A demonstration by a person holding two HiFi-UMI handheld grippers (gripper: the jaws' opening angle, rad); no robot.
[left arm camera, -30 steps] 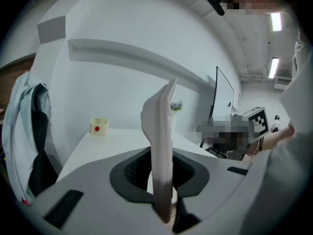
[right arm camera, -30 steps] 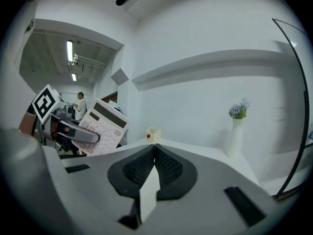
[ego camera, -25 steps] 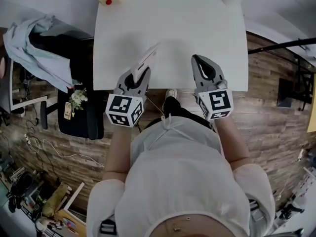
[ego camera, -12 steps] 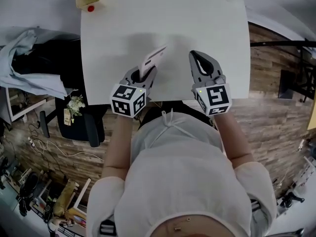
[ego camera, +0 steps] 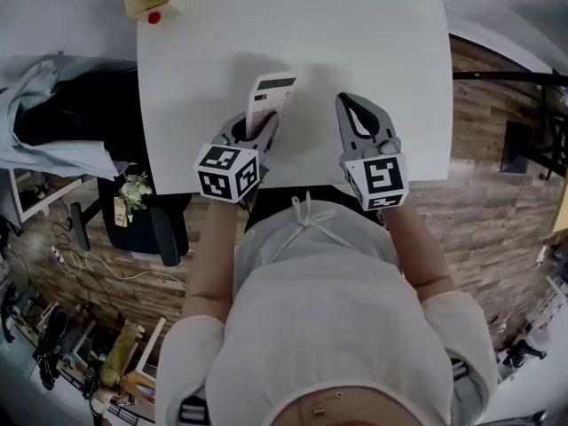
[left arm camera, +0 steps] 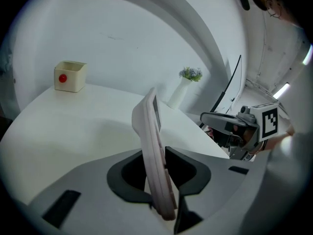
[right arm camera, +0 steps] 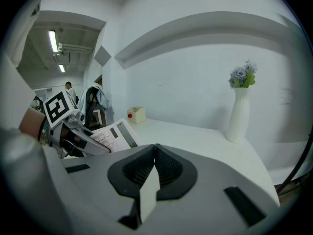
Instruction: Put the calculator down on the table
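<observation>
Pinching with the left gripper [left arm camera: 161,197], jaws just now easing apart, the near end of a slim white plastic calculator with a dark display [ego camera: 271,98]. Reaching forward from the jaws, long axis away from the body, face rolled upward, low over the white rectangular table [ego camera: 355,34]; contact there not possible to tell. Just beside, apart, the right gripper [right arm camera: 153,148], pressed together and empty.
</observation>
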